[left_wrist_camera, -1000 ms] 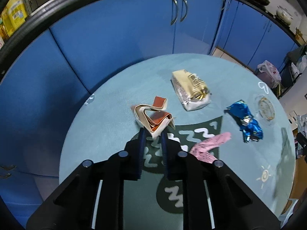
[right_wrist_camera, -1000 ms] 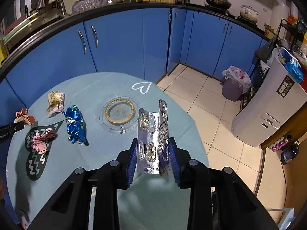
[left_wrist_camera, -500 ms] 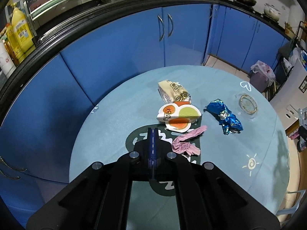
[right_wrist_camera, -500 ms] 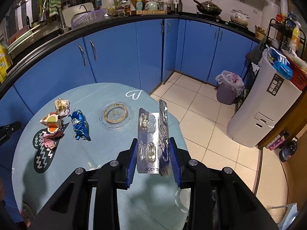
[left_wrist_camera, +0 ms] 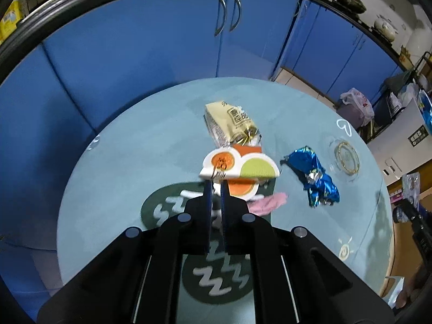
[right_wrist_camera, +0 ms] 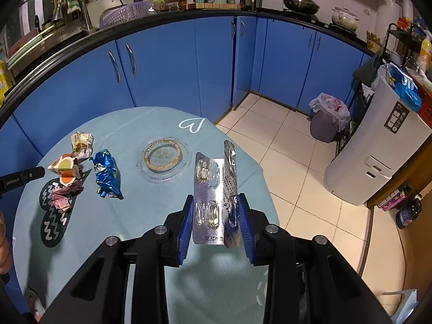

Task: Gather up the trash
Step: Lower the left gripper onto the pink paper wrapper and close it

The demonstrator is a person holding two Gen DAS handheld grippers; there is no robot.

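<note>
My left gripper (left_wrist_camera: 214, 186) is shut on the edge of a folded white, orange and green wrapper (left_wrist_camera: 240, 166), which it holds a little above the round teal table (left_wrist_camera: 129, 162). From the right wrist view this wrapper (right_wrist_camera: 63, 165) hangs at the left gripper's tip (right_wrist_camera: 40, 172). On the table lie a yellow snack bag (left_wrist_camera: 229, 122), a crumpled blue foil wrapper (left_wrist_camera: 314, 178) and a pink paper scrap (left_wrist_camera: 268, 202). My right gripper (right_wrist_camera: 216, 213) is shut on silver blister packs (right_wrist_camera: 209, 189), held upright over the table's right side.
A glass dish (right_wrist_camera: 163, 159) with a gold ring sits mid-table. Blue cabinets (right_wrist_camera: 175, 62) curve behind the table. On the tiled floor to the right stand a bin lined with a plastic bag (right_wrist_camera: 328, 121) and a white appliance (right_wrist_camera: 378, 162).
The left jaws closed on the folded wrapper and lifted it off the table. The right gripper drew back slightly, still holding the blister packs.
</note>
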